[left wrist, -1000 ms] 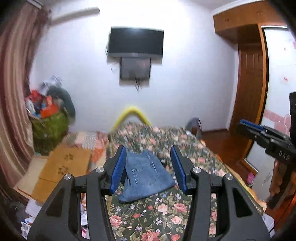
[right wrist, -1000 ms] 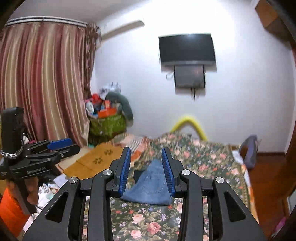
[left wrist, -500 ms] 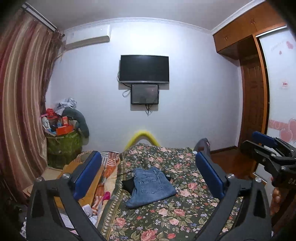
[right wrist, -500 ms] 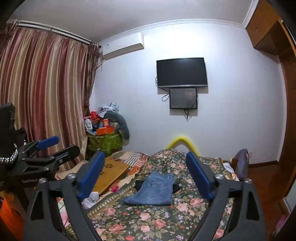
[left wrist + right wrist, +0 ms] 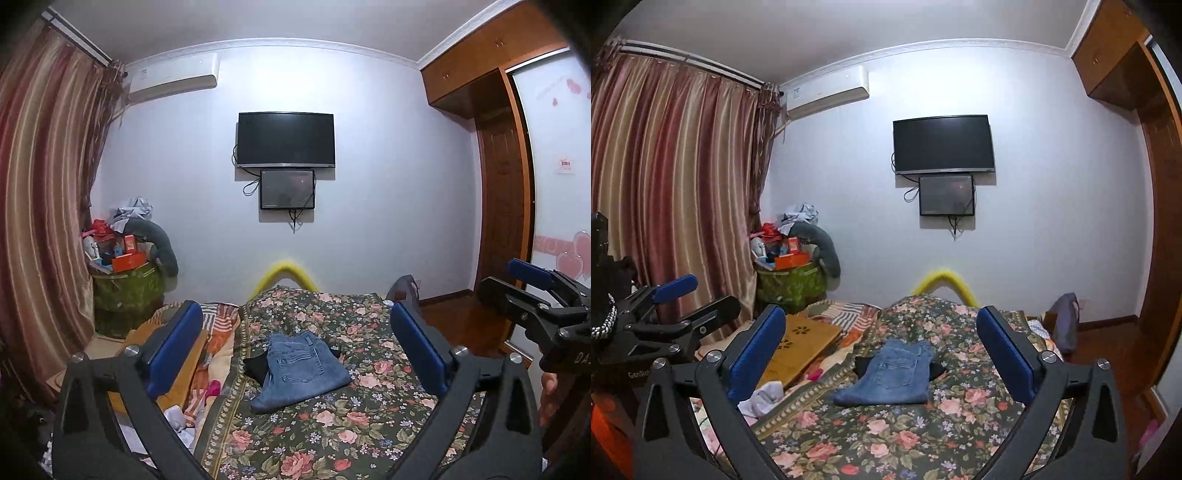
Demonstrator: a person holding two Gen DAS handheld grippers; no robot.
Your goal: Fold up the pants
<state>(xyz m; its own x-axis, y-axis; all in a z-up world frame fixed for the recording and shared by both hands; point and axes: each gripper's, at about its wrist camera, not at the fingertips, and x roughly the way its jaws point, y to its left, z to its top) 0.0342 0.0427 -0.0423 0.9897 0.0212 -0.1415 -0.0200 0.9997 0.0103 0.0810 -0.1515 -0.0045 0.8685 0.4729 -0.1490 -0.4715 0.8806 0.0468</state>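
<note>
We've got both tools spread wide, nothing between the pads. Left gripper [image 5: 295, 350] and right gripper [image 5: 881, 354] have both just been opening, and each hangs clear above the near part of the bed [image 5: 369, 424], not touching cloth. The jeans [image 5: 301, 369] lie folded into a compact rectangle, back pocket up, roughly mid-bed and a bit toward its left edge, with a dark garment [image 5: 255, 366] poking out beneath them on the left. Past the foot of the bed: yellow bar [image 5: 283, 273], then the wall with the TV [image 5: 285, 139].

Our read: the fold looks done and the release is complete. Next move, if any, is a check for square edges; otherwise we back both hands off without snagging the stack.
</note>
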